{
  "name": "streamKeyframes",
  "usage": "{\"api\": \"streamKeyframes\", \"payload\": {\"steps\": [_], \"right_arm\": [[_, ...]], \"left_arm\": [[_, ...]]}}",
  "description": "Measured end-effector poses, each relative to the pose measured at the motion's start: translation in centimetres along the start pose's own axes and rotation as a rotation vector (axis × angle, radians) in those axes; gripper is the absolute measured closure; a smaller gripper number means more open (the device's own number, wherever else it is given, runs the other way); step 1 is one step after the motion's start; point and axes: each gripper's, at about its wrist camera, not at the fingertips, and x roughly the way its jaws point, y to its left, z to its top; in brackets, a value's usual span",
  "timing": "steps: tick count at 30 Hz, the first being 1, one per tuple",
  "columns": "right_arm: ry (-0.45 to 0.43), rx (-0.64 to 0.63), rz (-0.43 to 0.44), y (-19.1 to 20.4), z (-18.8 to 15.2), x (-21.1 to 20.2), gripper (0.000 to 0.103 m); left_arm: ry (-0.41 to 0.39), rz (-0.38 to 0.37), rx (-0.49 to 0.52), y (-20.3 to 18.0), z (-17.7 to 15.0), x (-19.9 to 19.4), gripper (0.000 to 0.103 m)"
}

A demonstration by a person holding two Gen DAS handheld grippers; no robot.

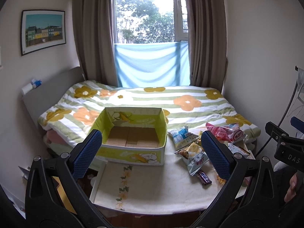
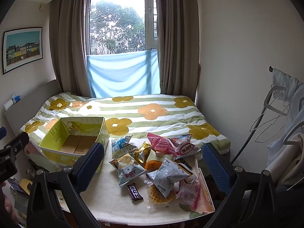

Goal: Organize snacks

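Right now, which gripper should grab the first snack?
Right gripper, probably: its open jaws frame the snack pile, while the left gripper faces the empty box, snacks off to its right.

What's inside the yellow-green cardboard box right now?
The box holds no snacks; only its bare brown cardboard floor shows. Its near wall hides a strip of floor.

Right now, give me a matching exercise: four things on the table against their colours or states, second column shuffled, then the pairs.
Things:
1. cardboard box
2. chocolate bar
3. waffle pack
4. pink bag

States:
A. clear wrapper, under a grey packet
B. yellow-green, empty
C. dark purple wrapper, nearest the table's front edge
D. at the back of the pile, beside the bed

Pairs: 1-B, 2-C, 3-A, 4-D
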Motion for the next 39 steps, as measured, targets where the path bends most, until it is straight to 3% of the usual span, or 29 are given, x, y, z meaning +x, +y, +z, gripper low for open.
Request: {"api": "streamKeyframes", "payload": {"steps": [39], "right_arm": [[0.015,0.005,0.001,-0.23,-0.30,0.24,0.000]], "left_arm": [[0.009,-0.003,0.006,-0.33,-0.48,0.14,0.000]]}}
